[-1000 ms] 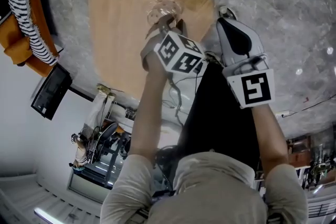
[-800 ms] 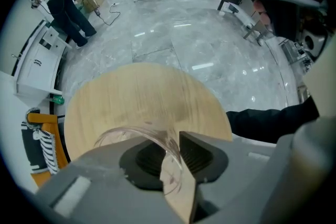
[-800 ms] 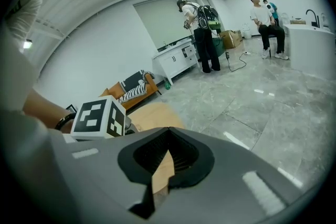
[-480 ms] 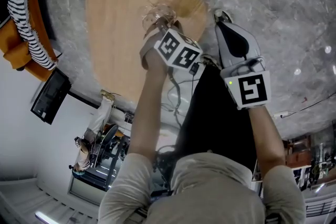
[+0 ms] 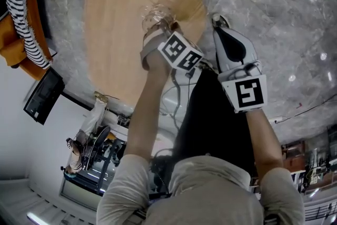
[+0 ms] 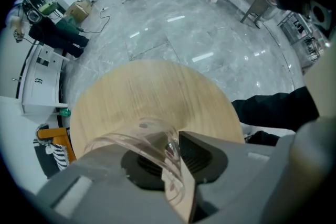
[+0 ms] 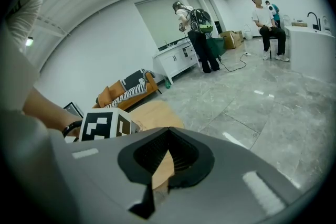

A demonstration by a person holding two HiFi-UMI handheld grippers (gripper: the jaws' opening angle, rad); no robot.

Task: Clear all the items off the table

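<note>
Slippage worries us — left gripper [image 6: 170,152] pinches the clear cup [image 6: 131,136] by its wall above the counter [image 6: 157,92]; right gripper [image 7: 163,165], closed on nothing, can't catch.

My right tool [image 7: 167,135] has its jaws closed tip to tip with nothing caught between them, and the pale wooden bench [image 7: 156,110] shows just past them. A black-and-white marker cube [image 7: 107,124] sits at my left beside a bare forearm. Farther off, across the grey stone floor [image 7: 252,107], an orange sofa [image 7: 122,93] stands against the wall, one person [image 7: 197,34] stands and another [image 7: 265,21] sits.
</note>
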